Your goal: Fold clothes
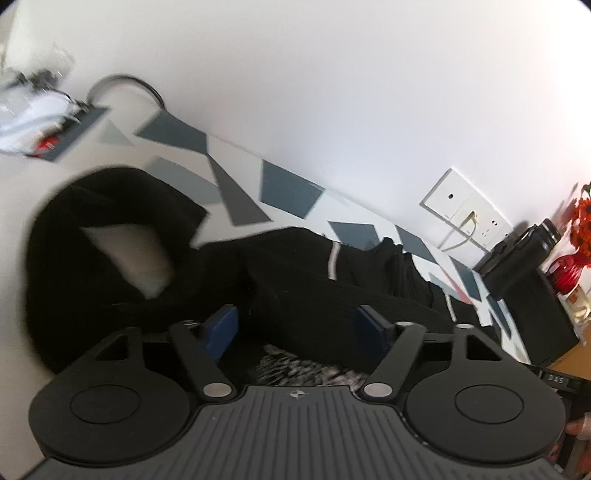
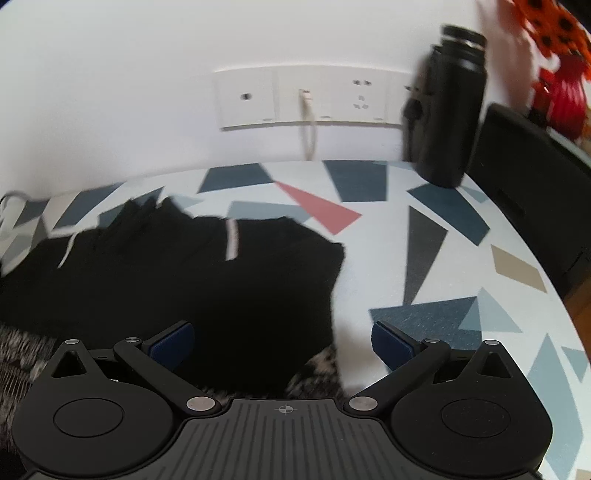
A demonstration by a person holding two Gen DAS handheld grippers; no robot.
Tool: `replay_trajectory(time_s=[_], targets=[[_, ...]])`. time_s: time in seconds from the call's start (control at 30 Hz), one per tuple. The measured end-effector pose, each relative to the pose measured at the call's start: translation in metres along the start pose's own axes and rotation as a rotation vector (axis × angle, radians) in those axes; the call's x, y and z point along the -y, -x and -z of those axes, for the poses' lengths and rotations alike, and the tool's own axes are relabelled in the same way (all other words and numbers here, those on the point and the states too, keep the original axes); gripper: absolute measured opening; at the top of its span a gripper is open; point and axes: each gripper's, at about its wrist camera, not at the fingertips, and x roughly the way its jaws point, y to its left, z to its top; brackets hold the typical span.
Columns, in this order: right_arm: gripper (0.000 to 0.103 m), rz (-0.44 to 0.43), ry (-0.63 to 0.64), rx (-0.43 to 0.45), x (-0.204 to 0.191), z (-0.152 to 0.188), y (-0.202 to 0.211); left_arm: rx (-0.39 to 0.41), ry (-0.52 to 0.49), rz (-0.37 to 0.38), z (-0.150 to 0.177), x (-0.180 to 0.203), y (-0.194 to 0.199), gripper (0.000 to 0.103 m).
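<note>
The black garment (image 1: 295,280) is smeared by motion blur, and its near part is hidden behind the left hand-held gripper (image 1: 297,326). In the right wrist view it runs off the left edge. The orange flowers (image 2: 546,22) there are blurred and cut by the corner.

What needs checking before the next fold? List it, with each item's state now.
1. Left tongs open and empty: ok, blue pads apart over the cloth.
2. Right tongs open and empty: ok.
3. Black garment lying flat: not ok, it is bunched, with a sleeve curled up in the left wrist view.
4. Garment fully on the patterned tablecloth: cannot tell, its near edge is hidden.
5. Black bottle clear of the garment: ok, apart at the wall.
6. Sharp view: not ok, both are blurred.
</note>
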Motion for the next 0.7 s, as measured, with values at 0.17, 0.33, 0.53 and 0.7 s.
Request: replay_trajectory(time_s=[0.17,0.33,0.53,0.7], targets=[[0.102,-0.021,0.102,-0.035,-0.022,0.010,0.008,-0.066,-0.149,-0.086,0.015,-0.001,0.026,0.094],[0.102,0.026,0.165,-0.099,-0.038,0.027,-0.006,-0.116,-0.193,-0.159,0.034,-0.007,0.035,0.097],[0.102,0.042,0.165,-0.053,-0.040,0.039,-0.010,-0.143,-0.140,-0.178,0.047,-0.021,0.022,0.102],[0.102,0.035,0.126,-0.035,-0.036,0.042,-0.012,-0.142,-0.235,-0.228,0.051,-0.009,0.014,0.103]])
